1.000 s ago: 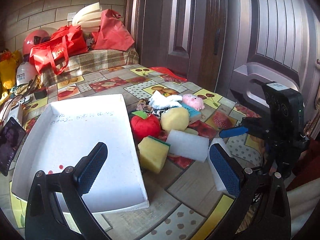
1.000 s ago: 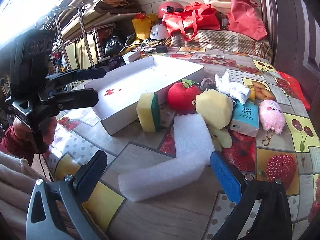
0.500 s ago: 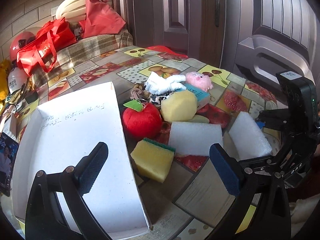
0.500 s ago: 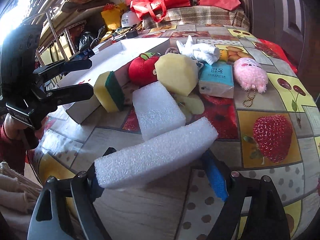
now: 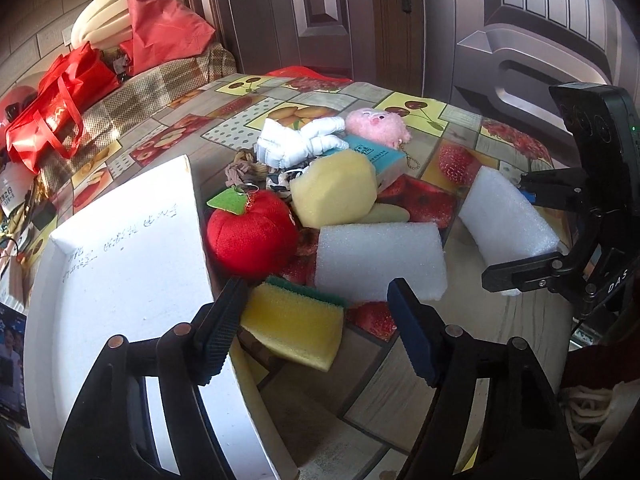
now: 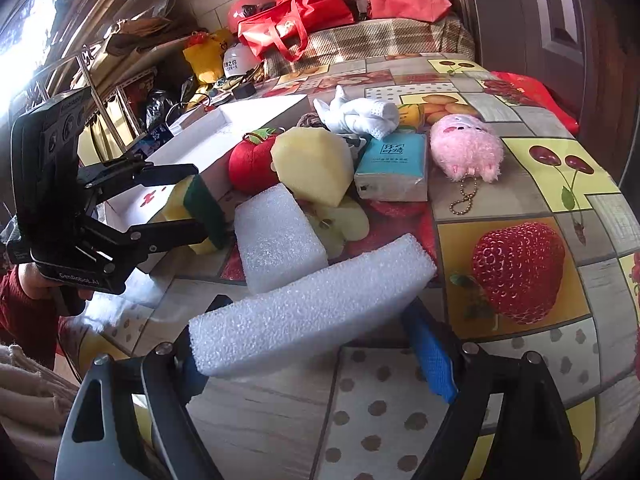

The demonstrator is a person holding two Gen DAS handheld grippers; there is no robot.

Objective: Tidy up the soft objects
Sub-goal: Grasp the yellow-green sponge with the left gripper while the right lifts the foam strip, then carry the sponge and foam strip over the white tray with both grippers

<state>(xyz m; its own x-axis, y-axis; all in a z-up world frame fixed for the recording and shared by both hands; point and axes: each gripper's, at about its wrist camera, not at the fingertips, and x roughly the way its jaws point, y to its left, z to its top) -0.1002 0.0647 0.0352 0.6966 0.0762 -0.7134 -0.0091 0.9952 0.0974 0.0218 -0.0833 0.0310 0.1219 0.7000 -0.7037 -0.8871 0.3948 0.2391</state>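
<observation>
Left claw (image 5: 316, 328): closing around the yellow sponge (image 5: 294, 326), lying on the table (image 5: 400, 396) beside the white tray (image 5: 132, 272).
Right claw (image 6: 316, 354): gripping the foam strip (image 6: 316, 308), lifted.

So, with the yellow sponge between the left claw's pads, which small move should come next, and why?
Probably finish closing the left claw on the yellow sponge. Its jaws are closing around the sponge, which lies on the table beside the white tray. The right claw already holds a white foam block.
</observation>
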